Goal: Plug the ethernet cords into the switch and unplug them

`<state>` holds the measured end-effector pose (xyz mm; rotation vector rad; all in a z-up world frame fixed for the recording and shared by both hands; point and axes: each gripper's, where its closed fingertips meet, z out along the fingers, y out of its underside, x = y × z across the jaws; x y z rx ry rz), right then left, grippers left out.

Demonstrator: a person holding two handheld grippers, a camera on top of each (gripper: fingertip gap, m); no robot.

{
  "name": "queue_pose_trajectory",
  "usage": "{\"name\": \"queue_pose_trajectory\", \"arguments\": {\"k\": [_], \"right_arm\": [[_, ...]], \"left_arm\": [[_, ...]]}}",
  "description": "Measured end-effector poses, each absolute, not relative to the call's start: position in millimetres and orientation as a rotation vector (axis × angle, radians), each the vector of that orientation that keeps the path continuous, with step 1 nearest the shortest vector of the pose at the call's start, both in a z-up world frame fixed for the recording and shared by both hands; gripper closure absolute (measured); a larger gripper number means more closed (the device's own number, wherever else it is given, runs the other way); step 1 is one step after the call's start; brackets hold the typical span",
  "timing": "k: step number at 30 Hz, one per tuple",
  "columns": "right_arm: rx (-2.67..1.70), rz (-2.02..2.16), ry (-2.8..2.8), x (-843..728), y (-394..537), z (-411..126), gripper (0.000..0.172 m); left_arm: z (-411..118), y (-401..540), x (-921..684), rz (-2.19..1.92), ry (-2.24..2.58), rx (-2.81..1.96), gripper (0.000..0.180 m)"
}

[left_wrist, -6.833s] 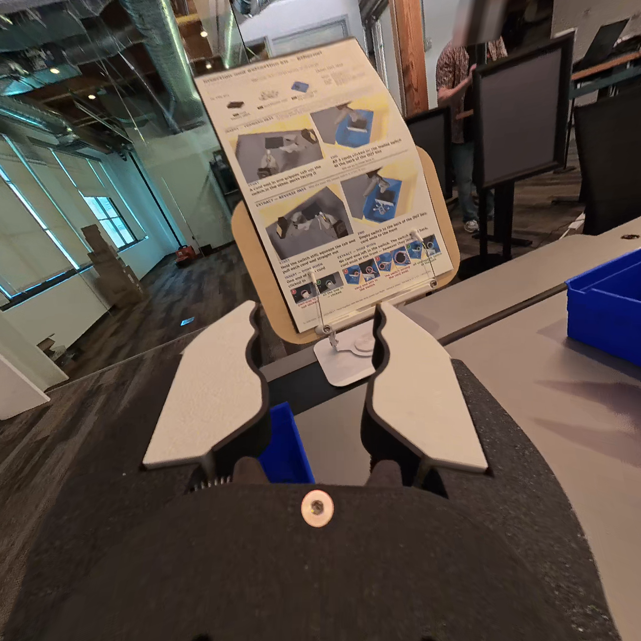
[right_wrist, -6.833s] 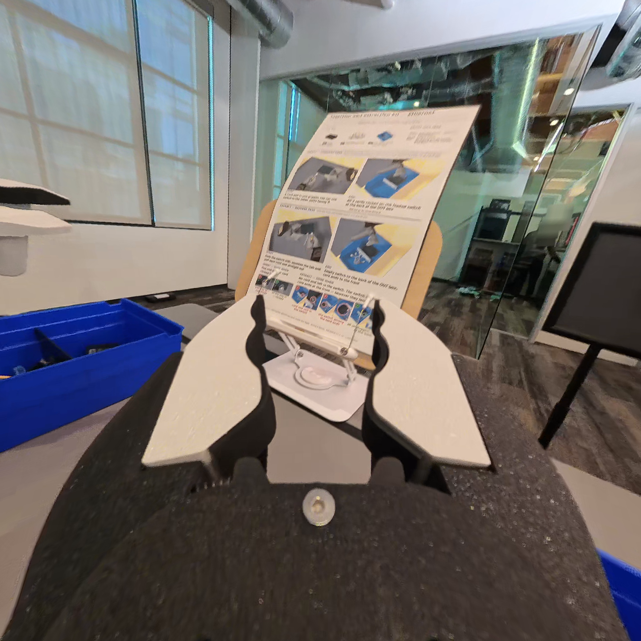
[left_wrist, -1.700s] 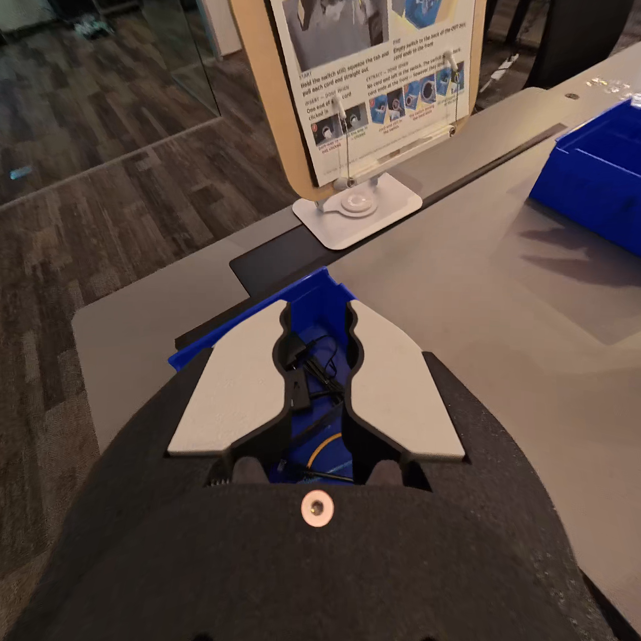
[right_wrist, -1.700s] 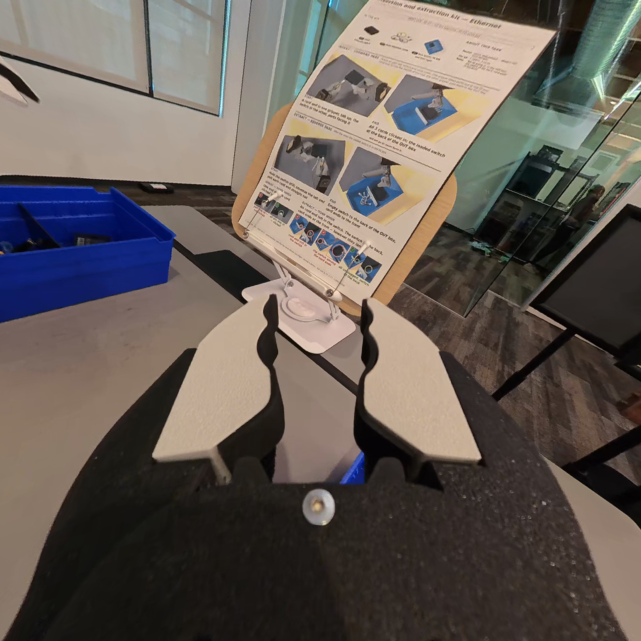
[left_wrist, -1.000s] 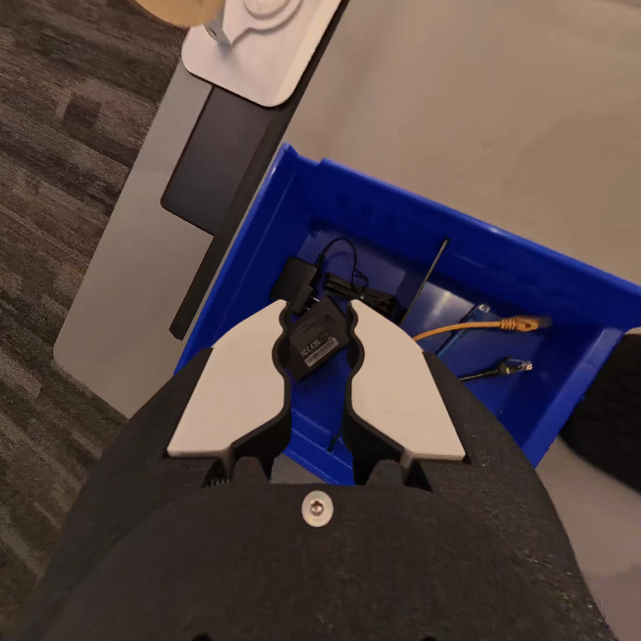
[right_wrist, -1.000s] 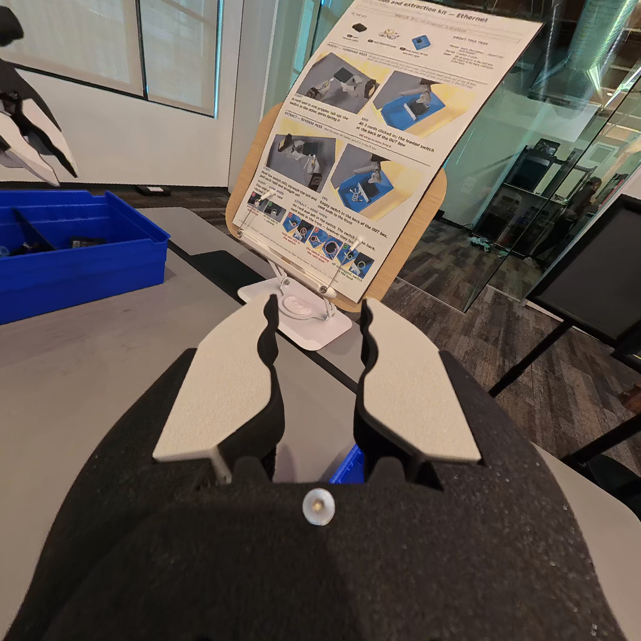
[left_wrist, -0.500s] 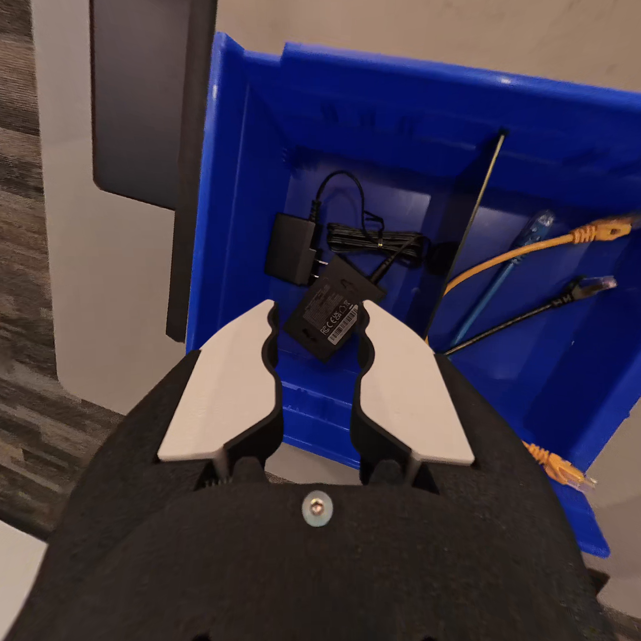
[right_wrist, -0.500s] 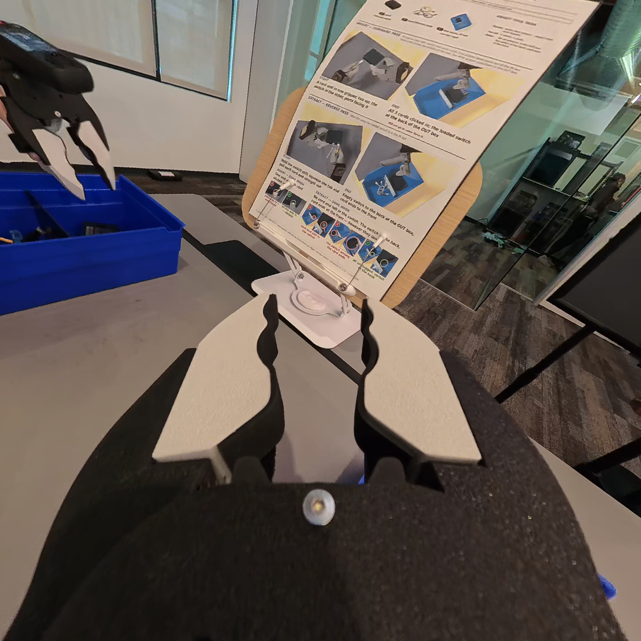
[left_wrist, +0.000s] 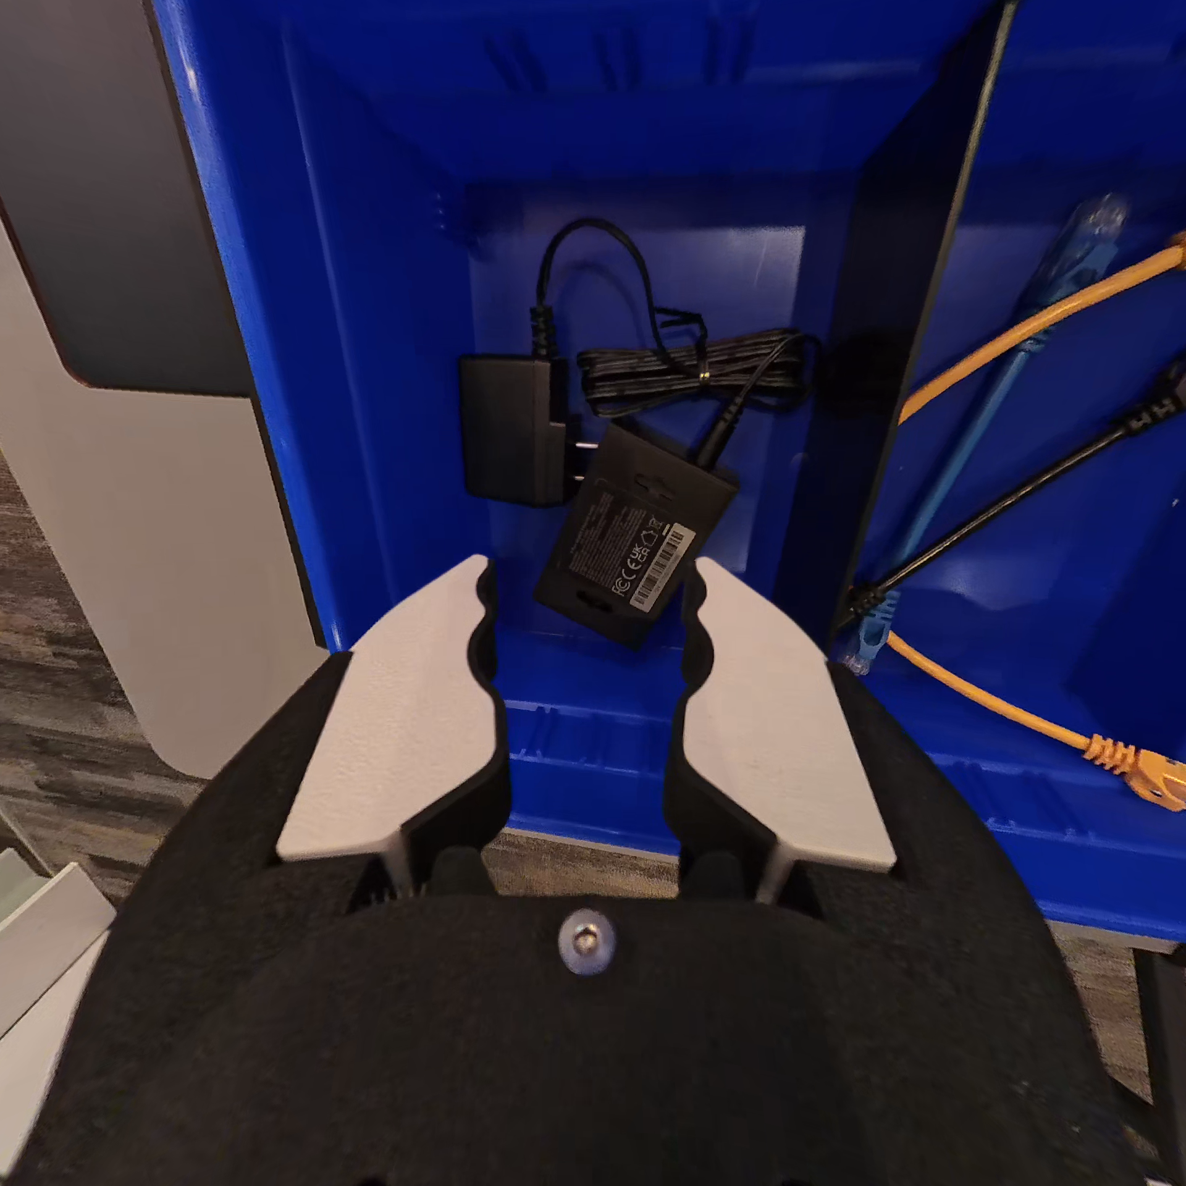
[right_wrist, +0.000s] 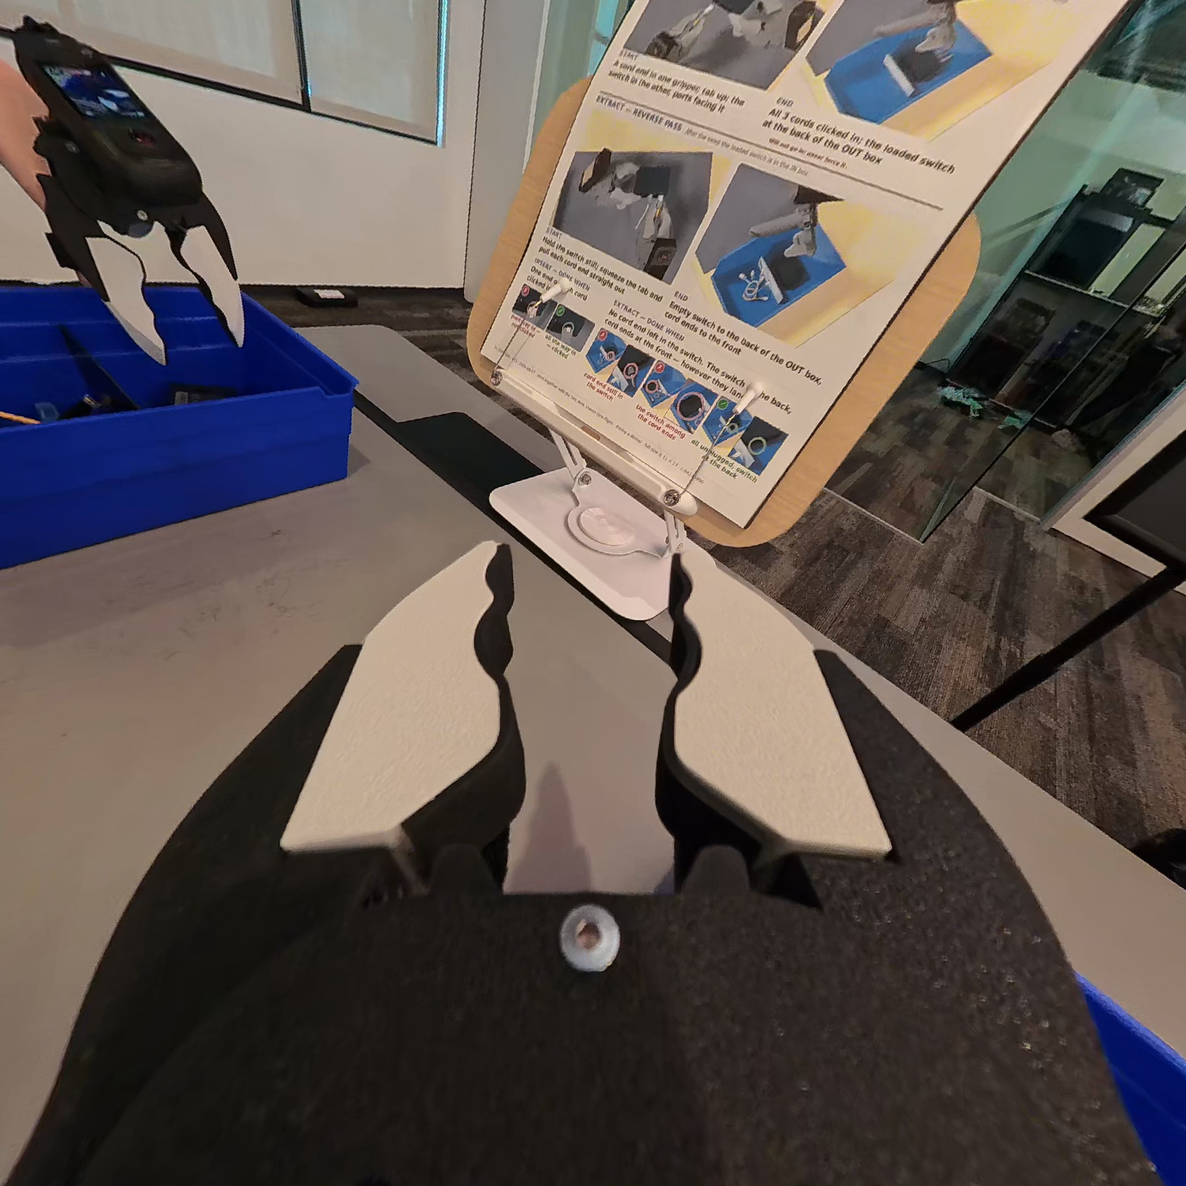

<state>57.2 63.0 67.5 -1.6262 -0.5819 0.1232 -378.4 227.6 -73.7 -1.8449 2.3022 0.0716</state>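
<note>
On the grey table (right_wrist: 192, 642), the left tool (left_wrist: 590, 577) hangs released over the blue bin (left_wrist: 385, 257), the switch (left_wrist: 632, 532) just ahead between its tips. The right tool (right_wrist: 587, 565) is released, empty. The tilted switch may twist away when gripped; its power cord (left_wrist: 693, 366) may snag.

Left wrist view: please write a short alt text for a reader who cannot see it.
An open, empty tool hangs over a blue bin, above a black switch lying label up beside its power adapter. Behind a divider lie orange, blue and black cords.
</note>
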Motion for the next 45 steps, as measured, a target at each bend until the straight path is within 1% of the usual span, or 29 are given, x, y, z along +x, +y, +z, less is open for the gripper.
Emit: {"name": "queue_pose_trajectory", "arguments": {"k": [9,17,24,27,30,31,34,35,40,45], "right_arm": [[-1.639,0.153,-0.594,52,67,60,0.125],[-1.651,0.154,-0.591,54,70,55,0.125],[-1.667,0.143,-0.607,51,73,48,0.125],[-1.67,0.142,-0.613,49,73,47,0.125],[-1.674,0.142,-0.615,49,74,45,0.125],[-1.676,0.142,-0.615,48,75,44,0.125],[-1.677,0.142,-0.619,48,75,43,0.125],[-1.676,0.144,-0.617,48,75,43,0.125],[-1.689,0.142,-0.62,49,77,39,0.125],[-1.693,0.144,-0.621,49,78,37,0.125]], "left_arm": [[-83,221,-380,0.126,2.397,-1.796,0.126],[-102,220,-394,0.266,2.546,-1.718,0.118],[-126,222,-405,0.323,2.632,-1.72,0.119],[-129,227,-405,0.306,2.616,-1.725,0.127],[-128,228,-404,0.262,2.599,-1.763,0.128],[-127,230,-403,0.268,2.579,-1.768,0.12],[-126,234,-401,0.258,2.546,-1.781,0.114],[-128,235,-404,0.265,2.549,-1.798,0.109],[-145,235,-414,0.314,2.602,-1.84,0.107],[-150,236,-418,0.343,2.619,-1.924,0.111]]}}
